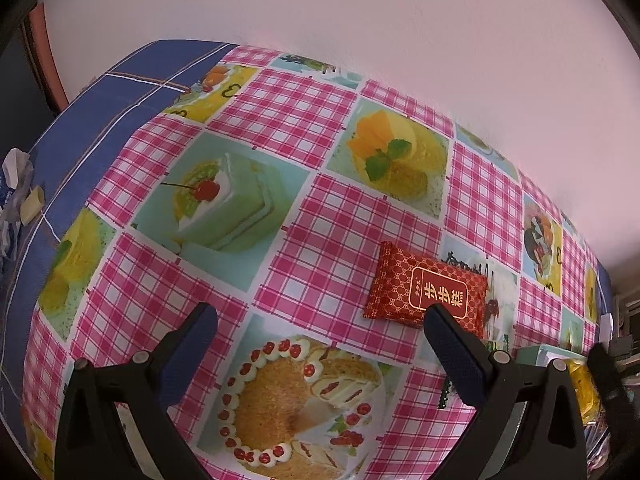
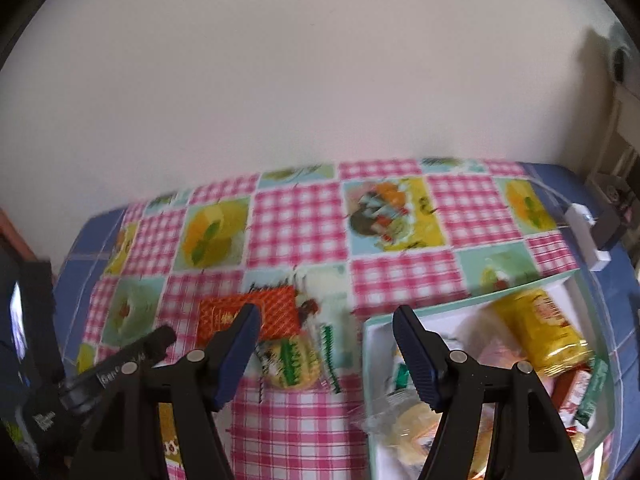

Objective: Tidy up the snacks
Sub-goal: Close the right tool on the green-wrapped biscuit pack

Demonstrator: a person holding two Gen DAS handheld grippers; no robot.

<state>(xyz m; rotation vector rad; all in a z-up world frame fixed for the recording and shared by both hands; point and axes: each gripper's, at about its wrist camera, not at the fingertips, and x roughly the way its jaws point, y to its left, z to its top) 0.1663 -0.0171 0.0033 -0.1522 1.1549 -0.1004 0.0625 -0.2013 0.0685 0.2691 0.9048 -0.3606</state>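
The red snack packet (image 1: 426, 290) lies flat on the tablecloth (image 1: 312, 108), long axis 10-to-4 o'clock, at 1 o'clock of the nearer, empty, spread left gripper (image 1: 320, 326); right gripper (image 2: 326, 326) likewise gapes.

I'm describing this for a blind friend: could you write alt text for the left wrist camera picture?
A red snack packet with gold Chinese lettering lies flat on a pink checked tablecloth printed with cake pictures. The open left gripper hovers above the cloth, holding nothing, its right finger overlapping the packet's near edge. A plain pale wall stands behind.
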